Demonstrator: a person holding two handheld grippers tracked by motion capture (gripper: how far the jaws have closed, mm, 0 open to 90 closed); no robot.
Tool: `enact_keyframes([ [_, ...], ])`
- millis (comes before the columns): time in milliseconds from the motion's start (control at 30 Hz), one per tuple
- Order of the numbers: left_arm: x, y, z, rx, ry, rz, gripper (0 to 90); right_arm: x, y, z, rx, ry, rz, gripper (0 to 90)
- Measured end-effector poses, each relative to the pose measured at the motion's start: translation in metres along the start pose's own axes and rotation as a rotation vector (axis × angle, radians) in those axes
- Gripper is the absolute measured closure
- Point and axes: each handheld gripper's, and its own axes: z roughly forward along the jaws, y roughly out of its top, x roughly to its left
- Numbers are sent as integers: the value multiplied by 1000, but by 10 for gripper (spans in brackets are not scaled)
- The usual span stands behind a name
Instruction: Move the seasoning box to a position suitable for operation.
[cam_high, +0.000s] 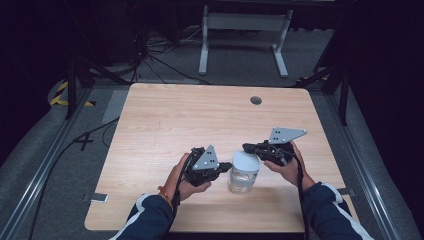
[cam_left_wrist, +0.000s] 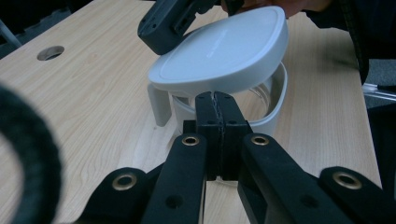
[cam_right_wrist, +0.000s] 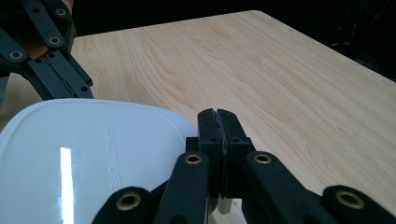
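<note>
The left gripper (cam_high: 226, 166), jaws pressed together and empty, pointed toward 3 o'clock at the container (cam_high: 243, 179), which stood upright near the table's (cam_high: 165, 120) front edge, its white lid (cam_high: 245, 160) tilted; the right gripper (cam_high: 248, 147), jaws together, lay over the lid, pointing toward 9 o'clock

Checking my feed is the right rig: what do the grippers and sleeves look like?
Both grippers, left and right, are black with brass-coloured rivets, each topped by a grey three-cornered plate and trailing a black cable. Sleeves are dark blue with white stripes; the left wrist wears a reddish band.
</note>
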Motion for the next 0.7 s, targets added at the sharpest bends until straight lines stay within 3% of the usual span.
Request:
enact_keyframes([
  [400,-6,0,3,31,-35,25,898,1,-1,3,13,-3,-3,900],
  [700,-8,6,4,0,-29,3,895,2,-1,3,15,5,-4,900],
])
